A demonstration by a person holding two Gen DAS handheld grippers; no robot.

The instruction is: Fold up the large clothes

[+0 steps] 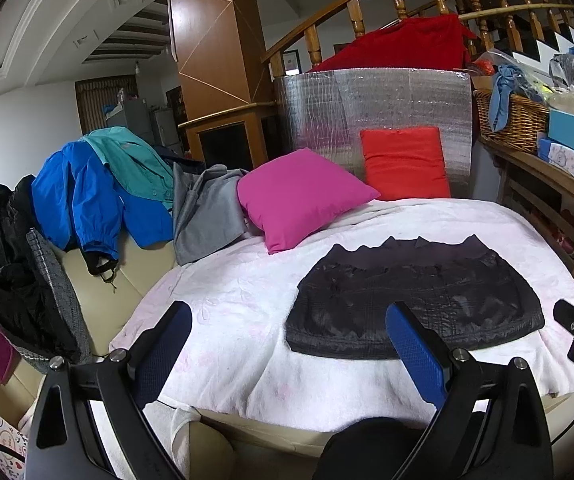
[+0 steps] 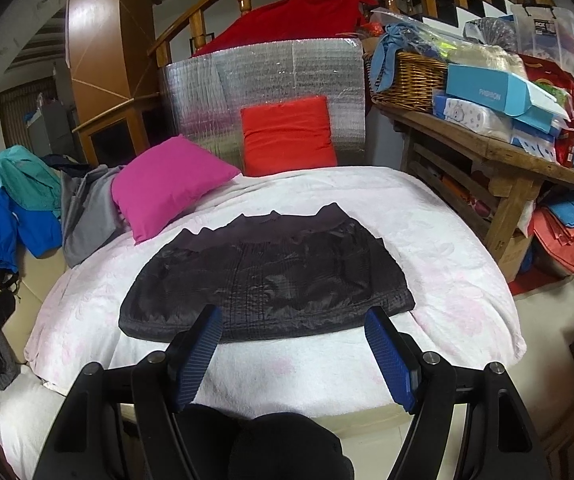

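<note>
Lying flat on the pale blanket, the folded black jacket sits near the blanket's front edge, its collar end toward the pillows and its hem toward the cameras. It looks like a neat wide rectangle, shiny and quilted.

Both grippers hover over the front edge of the blanket with nothing between their blue pads. The right gripper has its jaws spread wide; in its own view the fingertips frame the middle of the jacket's hem, and whether they touch the cloth I cannot tell. The left gripper is likewise spread wide; its right finger overlaps the jacket's near left corner in the picture, while its left finger is over bare blanket.

At the far edge of the blanket a pink pillow leans at the left, with a red pillow upright beside it against a silver foil sheet. Left of the blanket, a pile of clothes drapes over the sofa back: a grey top, a blue jacket, a teal jacket and a black coat. To the right a wooden bench carries a wicker basket and boxes.
</note>
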